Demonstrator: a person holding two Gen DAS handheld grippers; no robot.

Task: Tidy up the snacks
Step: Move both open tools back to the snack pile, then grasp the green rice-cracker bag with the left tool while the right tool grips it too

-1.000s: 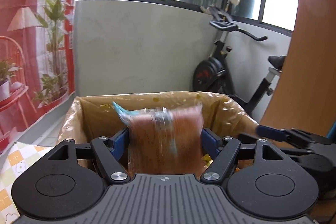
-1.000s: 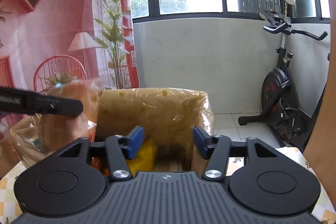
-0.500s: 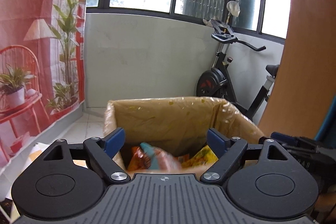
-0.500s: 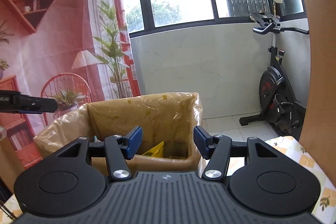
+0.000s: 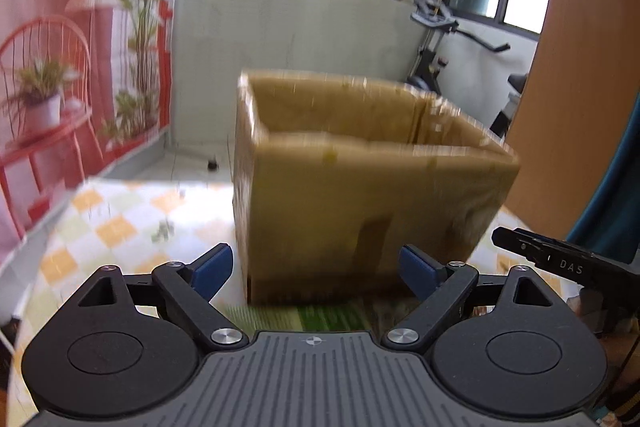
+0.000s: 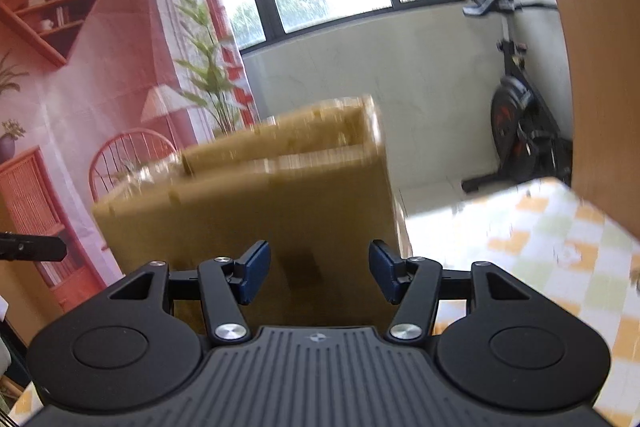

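A brown box lined with a yellowish plastic bag [image 5: 360, 195] stands on the checked tablecloth [image 5: 120, 219]; it is blurred by motion, and its inside is hidden from this low angle. My left gripper [image 5: 316, 269] is open and empty, just in front of the box's near wall. A green snack packet [image 5: 320, 317] lies on the table below the left gripper. My right gripper [image 6: 318, 273] is open and empty, close to the box [image 6: 260, 203] from its right side. The right gripper's finger [image 5: 560, 263] shows at the right of the left wrist view.
An exercise bike [image 6: 516, 115] stands on the floor behind the table. A red printed backdrop [image 5: 60, 47] hangs at the left. A wooden panel [image 5: 580, 67] rises at the right. The table's far right corner [image 6: 560, 195] shows in the right wrist view.
My left gripper opened and dropped an orange snack bag into the box. Both grippers then drew back and down, so the box's outer wall now faces them.
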